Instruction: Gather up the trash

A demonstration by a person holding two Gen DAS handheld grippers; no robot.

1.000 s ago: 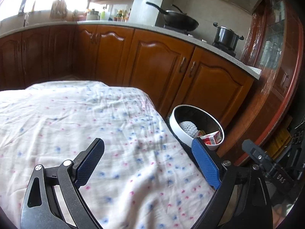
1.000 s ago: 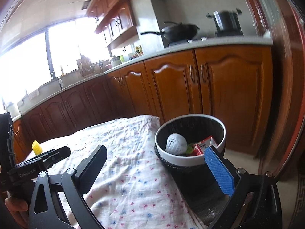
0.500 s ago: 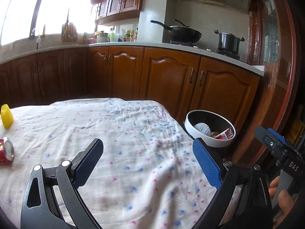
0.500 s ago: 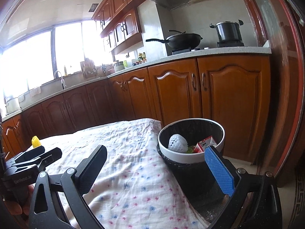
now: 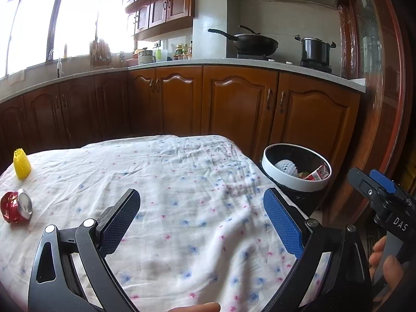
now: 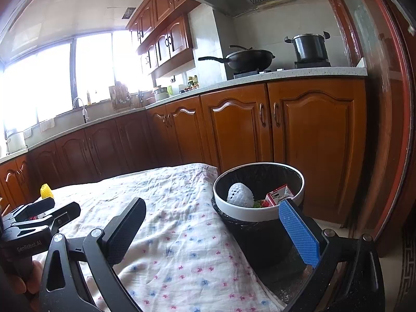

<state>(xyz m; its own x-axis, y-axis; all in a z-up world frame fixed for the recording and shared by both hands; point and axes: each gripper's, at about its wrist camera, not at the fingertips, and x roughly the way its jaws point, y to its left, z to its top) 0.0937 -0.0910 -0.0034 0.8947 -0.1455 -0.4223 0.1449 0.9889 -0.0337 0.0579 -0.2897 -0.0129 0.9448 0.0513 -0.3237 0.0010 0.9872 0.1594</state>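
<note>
A black trash bin with a white rim (image 5: 296,183) (image 6: 257,214) stands off the table's right end. Inside lie a white foam net ball (image 6: 239,195) and a red and white carton (image 6: 279,195). A crushed red can (image 5: 16,207) and a yellow foam net (image 5: 22,160) lie on the table at the far left; the yellow net also shows in the right wrist view (image 6: 46,192). My left gripper (image 5: 201,213) is open and empty over the tablecloth. My right gripper (image 6: 212,222) is open and empty near the bin.
The table carries a white flowered cloth (image 5: 182,182). Brown kitchen cabinets (image 5: 234,106) run behind it, with a wok (image 5: 249,43) and a pot (image 5: 316,49) on the counter. A wooden door frame (image 6: 390,130) stands to the right of the bin.
Both grippers have pulled back and tilted up, away from the bin. The left view has swung left, bringing the red can and yellow net into sight. Both stay open.
</note>
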